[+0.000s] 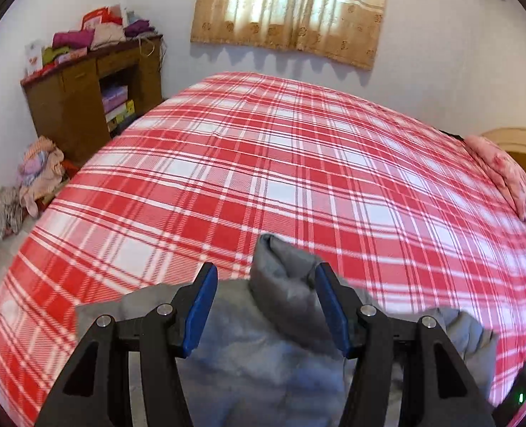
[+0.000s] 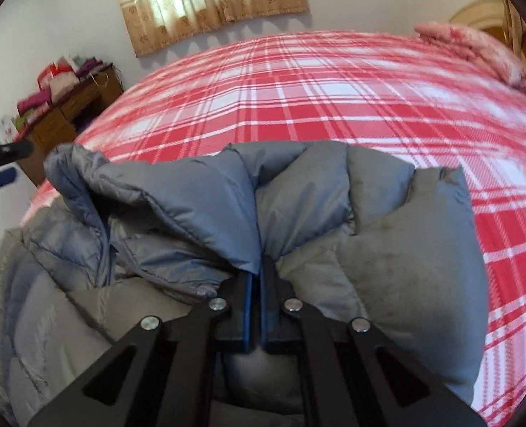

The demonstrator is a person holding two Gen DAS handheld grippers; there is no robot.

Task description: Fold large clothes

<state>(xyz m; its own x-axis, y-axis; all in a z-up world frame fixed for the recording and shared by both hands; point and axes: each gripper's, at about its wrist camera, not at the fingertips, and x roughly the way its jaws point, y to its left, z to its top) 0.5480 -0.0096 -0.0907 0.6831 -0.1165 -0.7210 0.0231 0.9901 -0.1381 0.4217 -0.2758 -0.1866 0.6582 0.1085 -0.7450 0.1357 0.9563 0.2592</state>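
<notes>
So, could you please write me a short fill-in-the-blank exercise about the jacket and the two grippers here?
1. The puffy jacket is ____ in colour.
2. The right gripper is ____ on the jacket.
3. The left gripper is ____, a fold of jacket between its fingers.
4. The bedspread has a red and white ____ pattern.

Missing words: grey; shut; open; plaid

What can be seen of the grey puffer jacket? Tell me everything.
The grey puffer jacket is a padded, quilted garment of smooth, slightly shiny fabric, blue-grey in its folds. It lies bunched on the red plaid bedspread at the near edge. The right gripper is shut on a bunched fold of it, raising that part into a ridge. The left gripper is open, its blue pads either side of an upstanding fold; whether they touch it is unclear.
</notes>
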